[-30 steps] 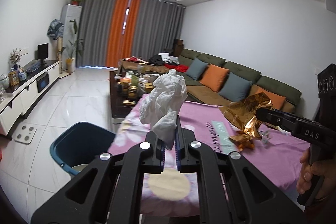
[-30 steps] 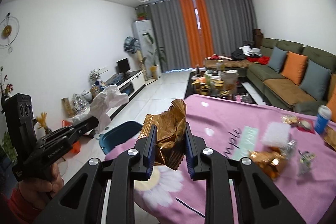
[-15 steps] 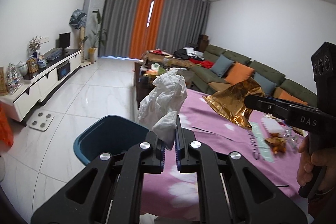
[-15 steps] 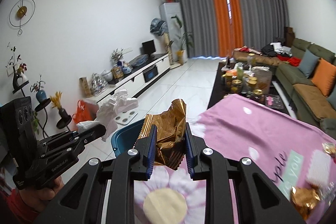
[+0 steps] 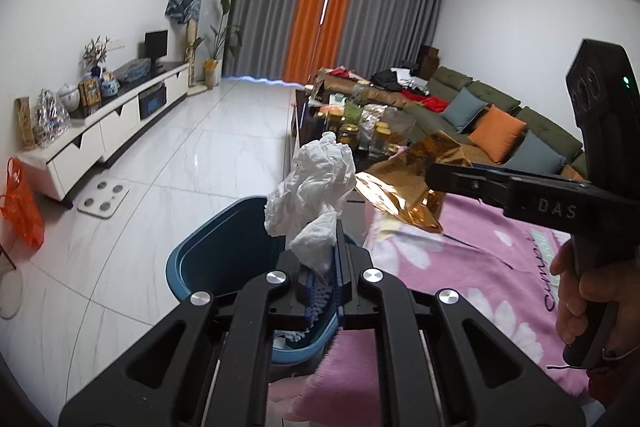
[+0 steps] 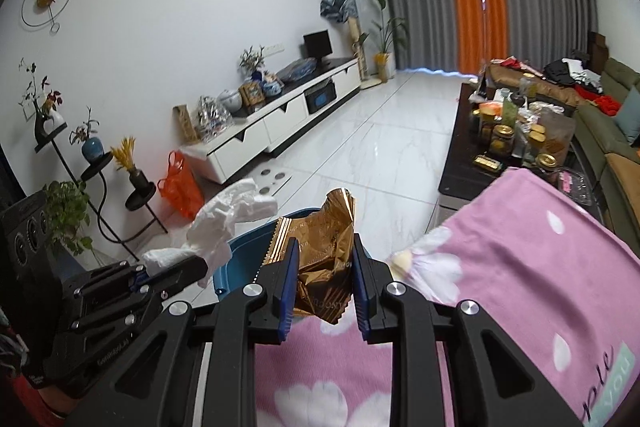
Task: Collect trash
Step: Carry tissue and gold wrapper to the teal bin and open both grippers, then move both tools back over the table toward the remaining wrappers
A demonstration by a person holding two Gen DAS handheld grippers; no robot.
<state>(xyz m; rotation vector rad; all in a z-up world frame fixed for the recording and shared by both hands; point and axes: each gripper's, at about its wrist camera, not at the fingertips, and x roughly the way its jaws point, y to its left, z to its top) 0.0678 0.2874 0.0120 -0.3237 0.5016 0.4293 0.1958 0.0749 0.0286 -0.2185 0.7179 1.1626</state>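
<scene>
My left gripper point(image 5: 320, 259) is shut on a crumpled white tissue point(image 5: 316, 187) and holds it above the dark blue trash bin point(image 5: 216, 259) on the floor. My right gripper point(image 6: 322, 267) is shut on a crinkled gold foil wrapper point(image 6: 320, 259), just over the table's corner next to the bin point(image 6: 248, 247). In the left wrist view the right gripper point(image 5: 432, 179) holds the wrapper point(image 5: 404, 183) right of the tissue. In the right wrist view the left gripper point(image 6: 192, 267) and tissue point(image 6: 224, 223) are at the lower left.
A pink flowered tablecloth point(image 6: 520, 267) covers the table on the right. A dark coffee table point(image 6: 516, 143) crowded with jars stands beyond it, then a green sofa point(image 5: 500, 123). A white TV cabinet point(image 6: 280, 119), plant stand point(image 6: 100, 167) and orange bag point(image 6: 180, 183) line the left wall.
Both grippers have swung left from over the table toward the blue bin, each still holding its piece of trash. The bin is now closer and directly under the tissue.
</scene>
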